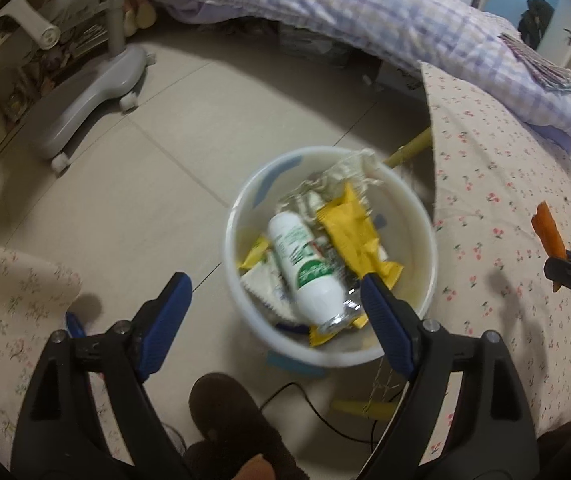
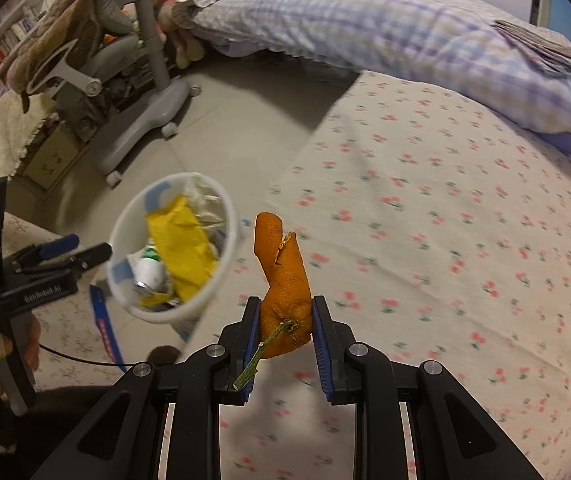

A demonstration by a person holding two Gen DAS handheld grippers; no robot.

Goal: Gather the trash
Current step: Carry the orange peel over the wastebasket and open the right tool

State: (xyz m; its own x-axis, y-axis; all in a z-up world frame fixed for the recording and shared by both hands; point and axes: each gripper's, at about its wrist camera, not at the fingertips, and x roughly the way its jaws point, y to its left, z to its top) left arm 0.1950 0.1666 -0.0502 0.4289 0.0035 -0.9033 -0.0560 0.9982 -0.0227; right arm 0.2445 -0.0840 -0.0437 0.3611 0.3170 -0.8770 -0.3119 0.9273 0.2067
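A white plastic bin stands on the tiled floor beside the bed. Inside lie a white bottle, yellow wrappers and crumpled foil. My left gripper hangs just above the bin's near side, jaws wide apart with nothing held between them. My right gripper is shut on a piece of orange peel with a green stem, held over the floral sheet to the right of the bin. The left gripper shows at the left of the right wrist view. The peel shows at the right edge of the left wrist view.
A bed with a floral sheet and a checked quilt fills the right. A grey wheeled chair base stands on the floor at far left. A yellow handle leans behind the bin. A dark slipper and a black cable lie near it.
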